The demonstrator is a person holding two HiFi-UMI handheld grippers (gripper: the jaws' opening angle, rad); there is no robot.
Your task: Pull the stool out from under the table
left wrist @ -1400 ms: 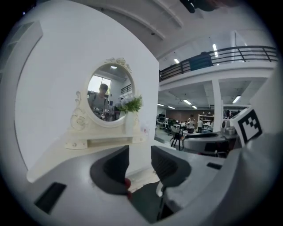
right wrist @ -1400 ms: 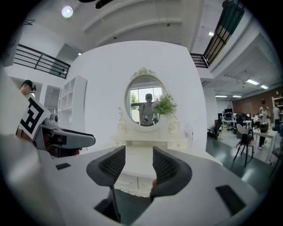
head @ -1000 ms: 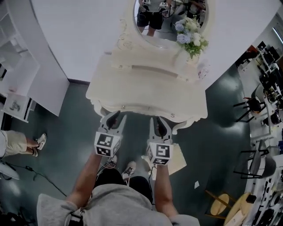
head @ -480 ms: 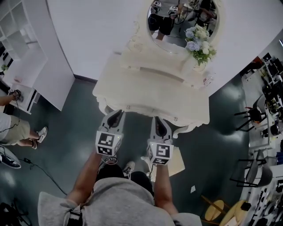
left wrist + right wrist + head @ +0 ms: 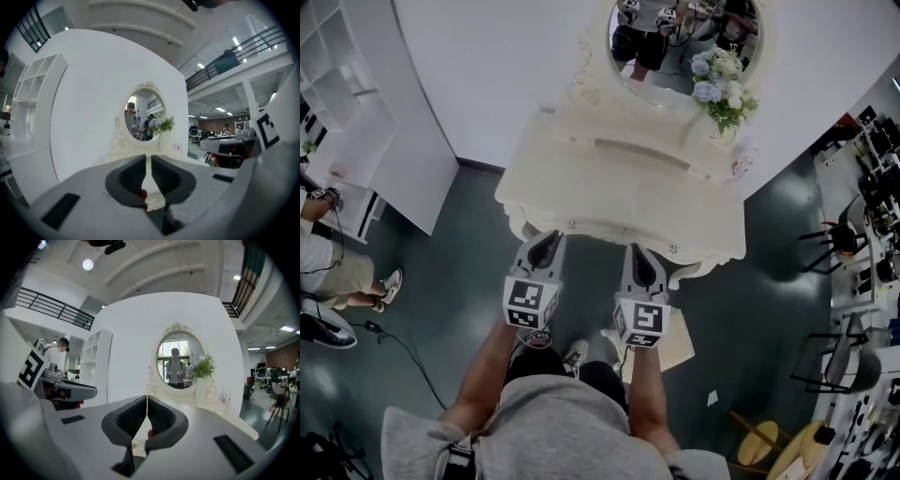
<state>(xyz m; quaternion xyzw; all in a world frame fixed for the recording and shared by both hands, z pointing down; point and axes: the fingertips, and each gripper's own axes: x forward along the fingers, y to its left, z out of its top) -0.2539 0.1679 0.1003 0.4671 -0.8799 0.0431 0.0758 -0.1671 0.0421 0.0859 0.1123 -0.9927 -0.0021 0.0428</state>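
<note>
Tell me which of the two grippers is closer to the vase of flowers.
The right gripper: the vase of flowers stands on the table's right rear corner, on its side. The left gripper, whose empty jaws have just been closing, is farther.

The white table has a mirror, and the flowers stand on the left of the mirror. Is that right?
Not quite. The flowers stand on the right of the mirror, not the left, as the head view shows. The rest holds: the table is white and has a mirror.
</note>
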